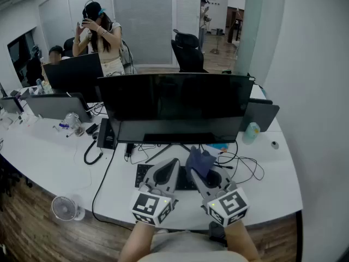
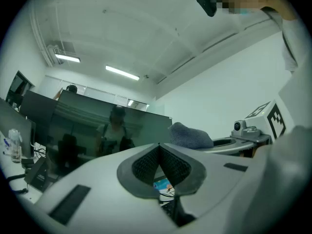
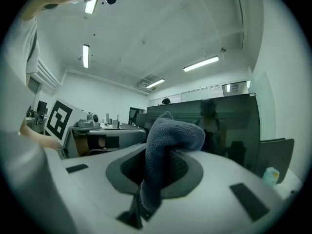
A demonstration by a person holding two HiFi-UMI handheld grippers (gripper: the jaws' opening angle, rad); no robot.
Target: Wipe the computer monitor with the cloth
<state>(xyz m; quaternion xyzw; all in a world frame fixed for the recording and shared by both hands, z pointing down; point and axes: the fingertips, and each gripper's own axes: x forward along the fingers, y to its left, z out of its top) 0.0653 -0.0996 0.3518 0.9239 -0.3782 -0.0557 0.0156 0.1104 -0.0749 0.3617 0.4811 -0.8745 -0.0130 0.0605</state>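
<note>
White curved tabletop in an open office carries a wide black computer monitor, screen dark. Left tool has its jaws together with nothing between them, over a black keyboard. Right tool, just beside it, is clamped on a bunched blue-grey cloth, held low in front of the monitor, apart from the screen.

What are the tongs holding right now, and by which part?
Right tongs are shut on the cloth, pinching a fold of it; the rest bunches above the jaws. Left tongs are shut on nothing.
</note>
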